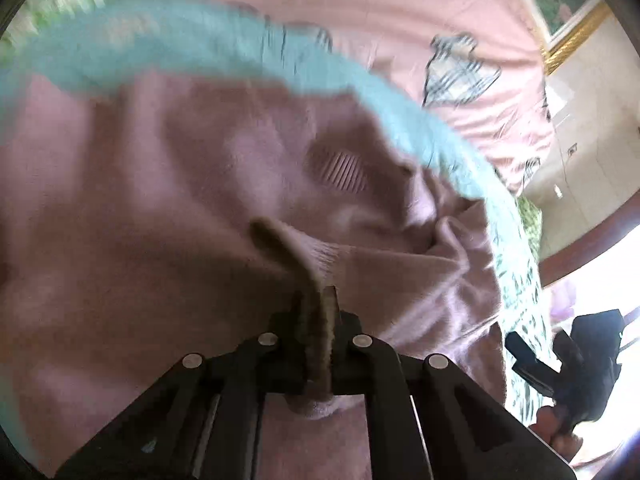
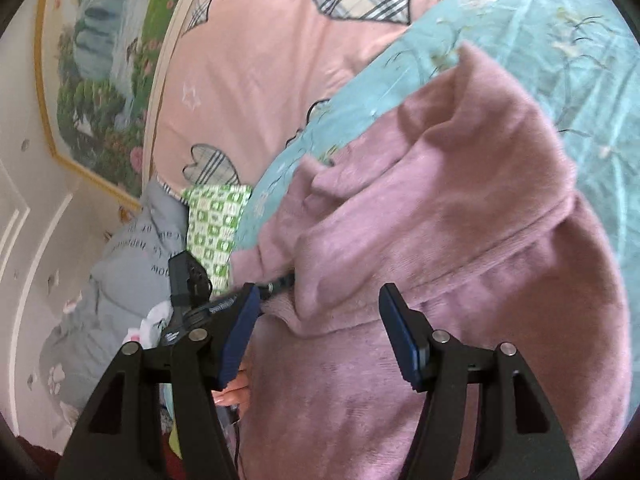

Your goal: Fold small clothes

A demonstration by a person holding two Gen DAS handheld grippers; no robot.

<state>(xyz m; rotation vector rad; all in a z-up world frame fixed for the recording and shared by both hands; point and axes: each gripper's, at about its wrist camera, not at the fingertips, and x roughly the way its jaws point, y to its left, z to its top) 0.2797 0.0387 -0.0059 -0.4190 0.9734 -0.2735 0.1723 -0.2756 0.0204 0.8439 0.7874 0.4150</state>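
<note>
Right wrist view: mauve fleece garment [image 2: 460, 240] fills centre and lower right, fuzzy, creased, with a seam band across it.
Beneath: teal floral quilt [image 2: 540, 40], upper right; pink sheet [image 2: 260, 60] with plaid hearts, top centre.
Left edge: grey cloth [image 2: 132, 240] with dark lettering, too blurred to read.
Right gripper [image 2: 316, 332]: blue pads spread wide, holding nothing.
Left wrist view: left gripper [image 1: 316, 312] is clamped on a fold of the garment, bottom centre.

L wrist view motion-blurred: teal blanket [image 1: 168, 40] pattern unreadable. Left gripper [image 1: 316, 320] fingertips buried in mauve sweater [image 1: 160, 220] fold. Sweater cut off by frame bottom in both views.
</note>
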